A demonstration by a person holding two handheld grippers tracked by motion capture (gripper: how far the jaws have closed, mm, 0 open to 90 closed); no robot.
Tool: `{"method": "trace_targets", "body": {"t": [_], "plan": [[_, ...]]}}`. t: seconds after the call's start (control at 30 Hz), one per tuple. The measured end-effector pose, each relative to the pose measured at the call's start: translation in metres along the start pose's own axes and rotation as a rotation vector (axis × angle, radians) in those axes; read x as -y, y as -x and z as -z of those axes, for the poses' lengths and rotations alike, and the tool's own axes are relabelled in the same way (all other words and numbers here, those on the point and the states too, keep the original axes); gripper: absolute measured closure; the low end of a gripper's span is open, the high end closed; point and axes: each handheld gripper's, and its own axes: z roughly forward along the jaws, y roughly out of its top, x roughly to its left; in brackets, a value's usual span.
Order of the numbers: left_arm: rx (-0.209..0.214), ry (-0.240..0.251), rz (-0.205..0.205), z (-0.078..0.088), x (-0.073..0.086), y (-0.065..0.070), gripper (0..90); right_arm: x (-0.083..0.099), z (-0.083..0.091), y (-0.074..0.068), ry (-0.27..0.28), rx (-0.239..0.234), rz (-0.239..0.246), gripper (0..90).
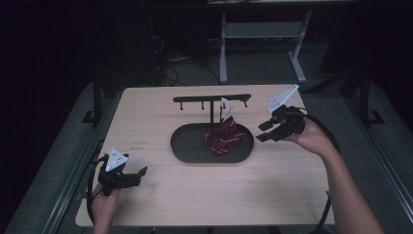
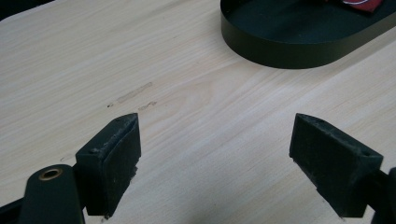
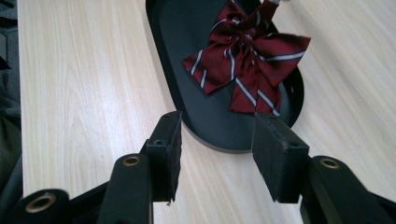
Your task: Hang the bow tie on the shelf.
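A dark red bow tie with white stripes [image 1: 223, 136] [image 3: 246, 63] hangs by a white strap from a peg of the black T-shaped stand [image 1: 212, 100], its lower part lying over the black oval tray [image 1: 187, 148] [image 3: 187, 37] that forms the stand's base. My right gripper [image 1: 264, 131] [image 3: 217, 149] is open just right of the tray, jaws pointing at the bow tie with nothing between them. My left gripper [image 1: 141, 173] [image 2: 215, 163] rests open near the table's front left corner, jaws wide over bare wood, with the tray's rim [image 2: 280, 51] ahead of it.
The light wood table [image 1: 146, 117] has a faint scuff mark [image 2: 133, 93] ahead of the left jaws. Beyond the far edge stand a white desk frame [image 1: 224, 44] and cables on the dark floor [image 1: 168, 66].
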Motion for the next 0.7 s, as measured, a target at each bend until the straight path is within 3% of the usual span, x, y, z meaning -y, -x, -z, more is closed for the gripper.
{"method": "trace_targets", "body": {"t": [0.7], "plan": [[-0.002, -0.001, -0.001, 0.0, 0.0, 0.0, 16.3, 0.026, -0.009, -0.006, -0.009, 0.005, -0.028, 48.3]]}}
